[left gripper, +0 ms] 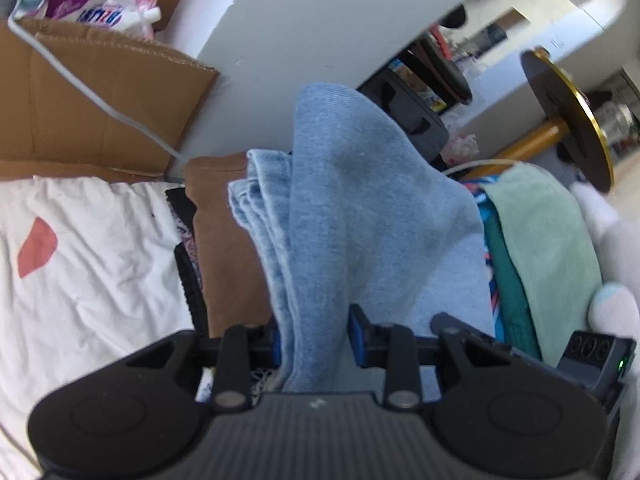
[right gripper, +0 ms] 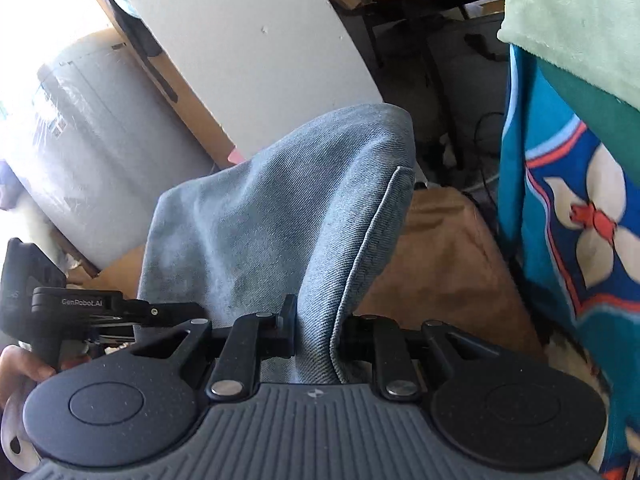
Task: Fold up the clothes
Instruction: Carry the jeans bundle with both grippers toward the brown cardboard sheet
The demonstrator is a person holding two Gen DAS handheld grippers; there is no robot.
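Left gripper (left gripper: pixel 314 344), seen from its own wrist camera: jaws drawn in on a thick bunch of the blue denim garment (left gripper: pixel 360 208), the blue pads (left gripper: pixel 356 340) pressing the cloth from both sides. Right gripper (right gripper: pixel 316 332), seen from its own camera: jaws narrowed to a small gap and pinching a folded edge of the same denim garment (right gripper: pixel 280 216), with fabric filling the space between them. Both grippers hold the garment, which rises in front of each camera as a raised, draped hump. Denim: light, washed blue with a visible diagonal twill weave; a stitched hem or seam runs down the fold at the right of the right-wrist view; in the left-wrist view several paler layers bunch beside the main fold at its left. Below and behind the denim lies a brown cloth (right gripper: pixel 440 264). To the left in the left-wrist view, a white sheet (left gripper: pixel 92 264) with a red patch, and cardboard (left gripper: pixel 100 104) behind it. To the right in both views, a stack of textiles: a mint-green towel (left gripper: pixel 548 248) over a dark green layer and a blue patterned fabric (right gripper: pixel 568 216) with white and red motifs. Part of the left gripper's body, labelled, shows at the left edge of the right-wrist view, with a hand (right gripper: pixel 24 364) beneath it
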